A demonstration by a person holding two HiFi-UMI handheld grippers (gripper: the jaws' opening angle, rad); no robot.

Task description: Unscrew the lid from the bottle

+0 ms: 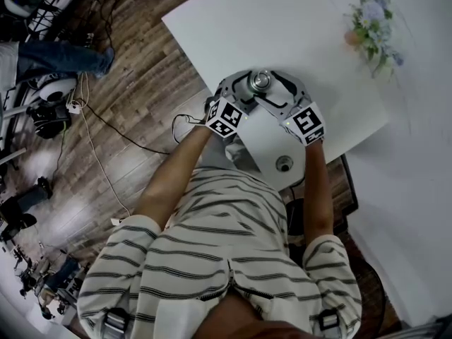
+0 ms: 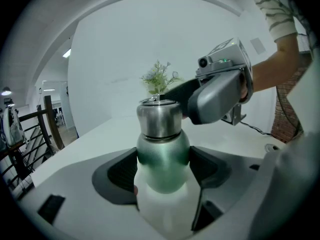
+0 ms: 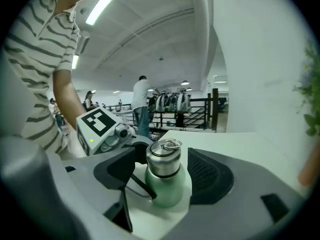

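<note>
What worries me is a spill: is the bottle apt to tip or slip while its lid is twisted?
Tipping seems unlikely: the bottle stands upright on the table, body clamped between the fingers of the left gripper. The smooth steel lid looks slippery, so fingers may skid. Being metal, probably heavy for its size.

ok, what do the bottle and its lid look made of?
lid: looks like bare brushed steel, grey with soft streaky highlights. bottle: probably metal under a matte green coat, since it shows only a diffuse sheen. Plastic not ruled out.
</note>
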